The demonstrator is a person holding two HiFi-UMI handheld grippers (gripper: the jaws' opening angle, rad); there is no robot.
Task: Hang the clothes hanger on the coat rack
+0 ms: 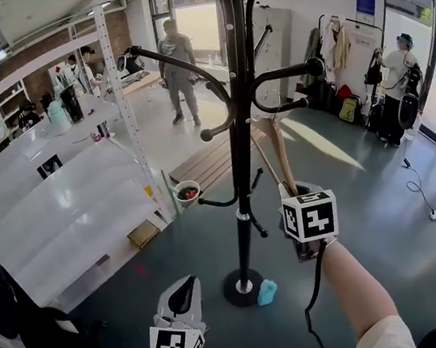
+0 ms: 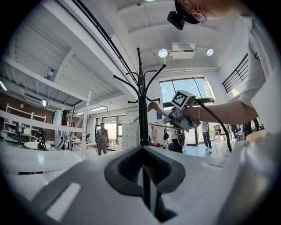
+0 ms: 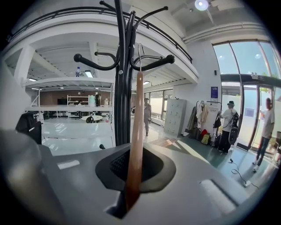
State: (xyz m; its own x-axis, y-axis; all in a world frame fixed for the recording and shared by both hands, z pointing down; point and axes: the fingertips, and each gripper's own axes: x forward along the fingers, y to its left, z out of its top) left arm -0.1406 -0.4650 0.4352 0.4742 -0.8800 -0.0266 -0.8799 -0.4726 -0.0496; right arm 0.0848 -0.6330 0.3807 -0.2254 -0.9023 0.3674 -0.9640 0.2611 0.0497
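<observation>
The right gripper view shows what the head view does not: the right gripper (image 3: 131, 193) has its jaws clamped on the lower end of the wooden clothes hanger (image 3: 135, 145). The hanger rises edge-on from between the pads to its metal hook (image 3: 140, 57), which is level with a ball-tipped arm (image 3: 153, 63) of the black coat rack (image 3: 120, 88). Whether the hook rests on that arm or only stands just beside it cannot be told. From the head view, the right gripper (image 1: 295, 198) is raised close to the rack's pole (image 1: 237, 126), and the hanger (image 1: 282, 152) slants up out of it toward the lower arms. The left gripper view looks across at the same grip from the side, with the hanger's shoulder (image 2: 154, 107) jutting from the right gripper (image 2: 175, 116) near the pole (image 2: 142, 114). It also shows the left gripper (image 2: 147, 176) with its jaws drawn together to a thin slit and nothing in it. In the head view the left gripper (image 1: 187, 286) is held low, near the rack's round base (image 1: 242, 286) and well apart from the hanger. On the floor beside a white shelf (image 1: 70, 206) stands a small white tub (image 1: 187, 191) with something red in it. A blue object (image 1: 268, 292) lies against the base.
</observation>
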